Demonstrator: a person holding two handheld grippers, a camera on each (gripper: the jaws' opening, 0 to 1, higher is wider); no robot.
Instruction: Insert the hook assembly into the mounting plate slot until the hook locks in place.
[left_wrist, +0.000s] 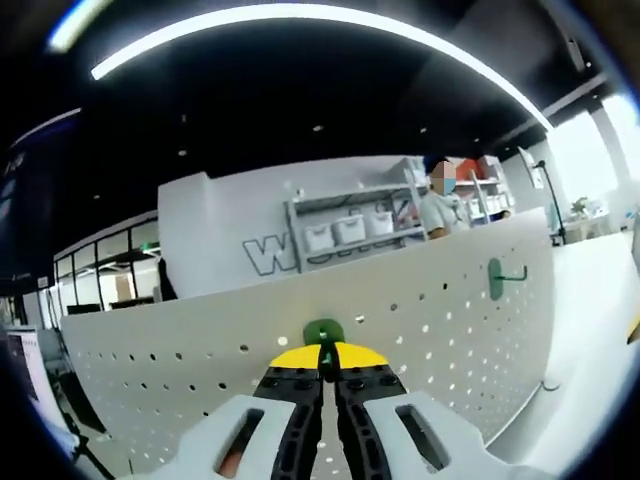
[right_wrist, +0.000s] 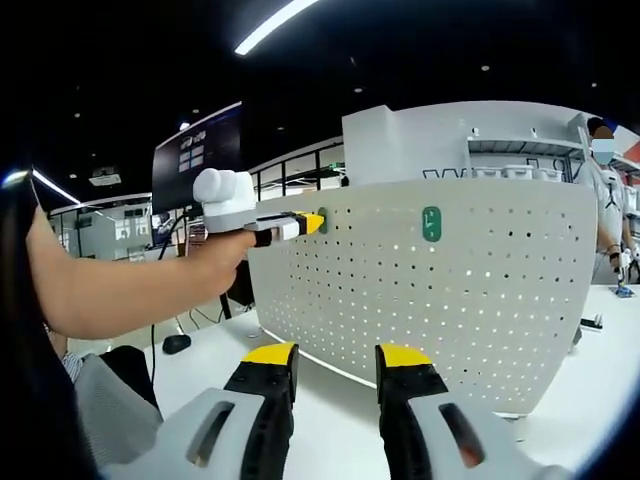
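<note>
One hook (right_wrist: 431, 223) already seated ahead of right gripper (right_wrist: 335, 368) — gaping, empty. Second hook (left_wrist: 323, 335) pinched in closed left gripper (left_wrist: 322, 372), touching pegboard (left_wrist: 440, 330) — lock unconfirmed.

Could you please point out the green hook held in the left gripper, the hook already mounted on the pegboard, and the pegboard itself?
Held green hook (left_wrist: 323, 331): left gripper view, its rounded top.
Mounted green hook (right_wrist: 431, 223): right gripper view, its base plate.
Pegboard (right_wrist: 480, 290): right gripper view, bare perforated face.
</note>
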